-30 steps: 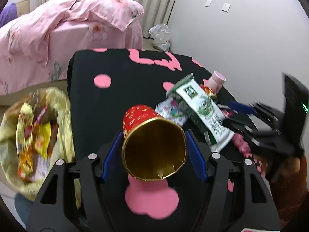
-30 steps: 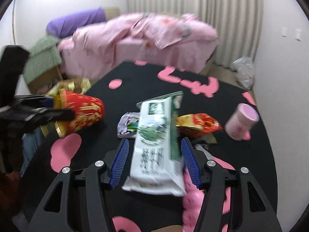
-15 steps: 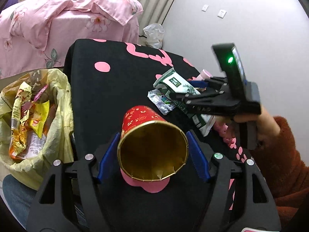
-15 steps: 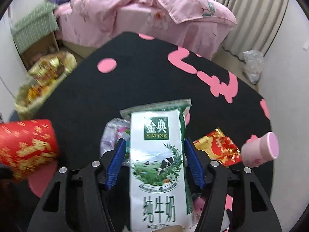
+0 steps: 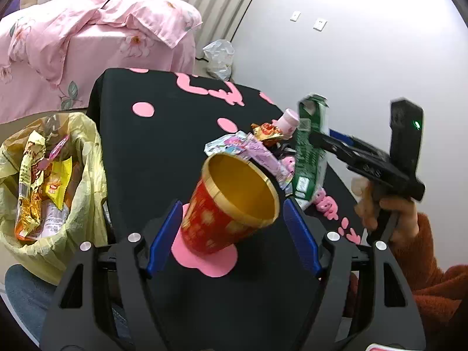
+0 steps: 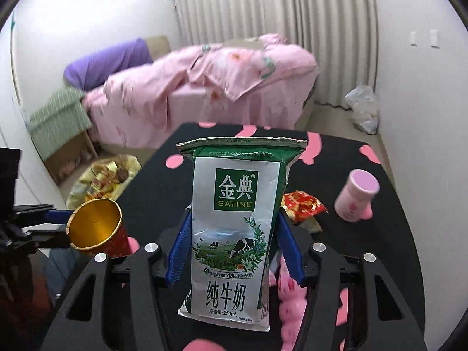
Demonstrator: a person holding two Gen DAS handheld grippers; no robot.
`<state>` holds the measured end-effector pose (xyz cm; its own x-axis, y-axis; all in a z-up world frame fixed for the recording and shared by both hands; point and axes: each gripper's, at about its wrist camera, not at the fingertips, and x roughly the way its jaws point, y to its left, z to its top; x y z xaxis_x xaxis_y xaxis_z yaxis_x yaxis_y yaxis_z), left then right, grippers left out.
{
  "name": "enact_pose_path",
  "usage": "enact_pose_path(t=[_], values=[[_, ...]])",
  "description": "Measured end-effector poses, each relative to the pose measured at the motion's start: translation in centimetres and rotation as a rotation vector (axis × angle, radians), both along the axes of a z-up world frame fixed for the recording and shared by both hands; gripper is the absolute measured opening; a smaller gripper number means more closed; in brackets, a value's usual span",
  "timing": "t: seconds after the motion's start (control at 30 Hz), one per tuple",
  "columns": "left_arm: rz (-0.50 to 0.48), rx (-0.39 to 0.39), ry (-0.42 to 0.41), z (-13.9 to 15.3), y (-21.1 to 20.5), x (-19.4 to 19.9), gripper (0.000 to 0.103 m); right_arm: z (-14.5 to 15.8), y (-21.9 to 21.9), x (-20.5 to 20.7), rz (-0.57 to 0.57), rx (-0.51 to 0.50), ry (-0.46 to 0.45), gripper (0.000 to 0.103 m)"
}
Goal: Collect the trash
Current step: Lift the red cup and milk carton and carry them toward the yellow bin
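A red and gold paper cup [image 5: 210,222] stands tilted between the blue pads of my left gripper [image 5: 230,203], mouth up and away, its base over a pink spot. The jaws are opening and a thin gap shows on each side of the cup. My right gripper [image 6: 234,215] is closing on a green and white milk carton [image 6: 234,234], pads against both its sides. It holds the carton upright above the table. In the left wrist view the carton [image 5: 310,152] hangs at the right. A yellow trash bag [image 5: 87,175] full of wrappers sits left of the table.
On the black table [image 5: 152,152] lie a pink bottle [image 6: 355,196], a red and gold wrapper [image 6: 304,204], a pastel wrapper [image 5: 248,149] and pink pig figures [image 5: 324,199]. A pink bed [image 5: 87,44] stands behind. A hand in an orange sleeve [image 5: 409,234] holds the right gripper.
The cup has swung from mouth toward the camera to mouth up and away, and the left pads stand wider. The right gripper has raised the carton off the table and tipped it upright.
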<state>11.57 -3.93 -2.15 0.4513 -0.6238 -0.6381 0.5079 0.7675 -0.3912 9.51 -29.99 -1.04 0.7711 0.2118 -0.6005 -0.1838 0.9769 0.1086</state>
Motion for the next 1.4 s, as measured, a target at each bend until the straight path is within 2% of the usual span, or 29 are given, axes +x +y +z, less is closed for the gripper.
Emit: enact_pose_path(t=[0.2, 0.27, 0.37, 0.47, 0.5, 0.6, 0.67, 0.87, 0.9, 0.97, 1.0, 1.2, 1.4], values=[[0.06, -0.003, -0.066, 1.2, 0.1, -0.5, 0.069, 0.8, -0.2, -3.4, -0.002, 0.004, -0.064, 0.053], [0.048, 0.016, -0.108, 1.4, -0.2, -1.3, 0.069, 0.9, -0.2, -3.9, 0.007, 0.007, -0.074, 0.053], [-0.003, 0.089, -0.171, 0.9, -1.6, -3.0, 0.069, 0.8, -0.2, -4.4, 0.007, -0.001, -0.075, 0.053], [0.046, 0.196, -0.23, 0.0, -1.6, -3.8, 0.069, 0.8, -0.1, -4.9, 0.02, -0.004, -0.082, 0.053], [0.059, 0.198, -0.228, -0.4, -1.3, -3.8, 0.069, 0.8, 0.0, -5.0, 0.026, -0.005, -0.084, 0.053], [0.065, 0.128, -0.207, -1.0, -0.4, -3.3, 0.073, 0.6, 0.3, -5.0, 0.038, -0.013, -0.079, 0.053], [0.047, 0.128, -0.214, -1.2, -0.8, -3.0, 0.073, 0.4, 0.5, -4.8, 0.04, -0.009, -0.073, 0.053], [0.02, 0.239, -0.205, -2.9, -3.2, -1.2, 0.073, -0.1, 1.4, -4.7, 0.057, -0.018, -0.065, 0.053], [0.035, 0.266, -0.174, -3.3, -3.3, -0.6, 0.068, -0.1, 1.4, -4.7, 0.056, -0.021, -0.068, 0.053], [0.048, 0.25, -0.116, -3.5, -3.0, -0.1, 0.054, 0.1, 1.3, -4.8, 0.053, -0.023, -0.077, 0.053], [0.061, 0.233, -0.108, -3.4, -2.6, -0.2, 0.054, 0.2, 1.1, -4.8, 0.049, -0.021, -0.081, 0.053], [0.083, 0.171, -0.18, -1.0, -0.8, -1.4, 0.053, 0.9, 1.0, -5.1, 0.046, 0.023, -0.105, 0.053], [0.14, 0.178, -0.234, 1.2, 1.2, -1.4, 0.053, 2.4, 3.0, -4.1, 0.087, 0.013, -0.141, 0.053]])
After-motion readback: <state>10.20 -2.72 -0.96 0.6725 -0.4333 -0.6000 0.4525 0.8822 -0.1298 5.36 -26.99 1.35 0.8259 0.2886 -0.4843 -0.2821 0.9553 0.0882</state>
